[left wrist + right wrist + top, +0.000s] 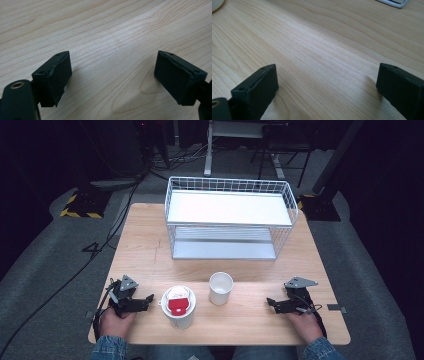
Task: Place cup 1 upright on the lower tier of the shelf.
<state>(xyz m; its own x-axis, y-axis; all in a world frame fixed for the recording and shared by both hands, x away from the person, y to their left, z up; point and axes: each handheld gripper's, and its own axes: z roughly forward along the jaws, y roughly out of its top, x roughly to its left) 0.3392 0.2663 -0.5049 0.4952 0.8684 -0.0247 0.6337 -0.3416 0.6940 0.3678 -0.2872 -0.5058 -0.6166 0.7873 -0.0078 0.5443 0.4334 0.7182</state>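
White cup (220,288), upright and empty, near the table's (150,245) front middle. Just left of it, a second white cup (179,306) holding a red-and-white item; no writing readable. Behind both, a white wire basket shelf (228,215) with two bare tiers. Left claw (147,298) spread wide over bare wood (110,45), nothing between the jaws, near the filled cup. Right claw (271,303) likewise spread and empty, well right of the empty cup. Light wood-grain table on grey carpet (45,265); dark room, trailing cables (107,227), yellow-black striped stand base (80,205).
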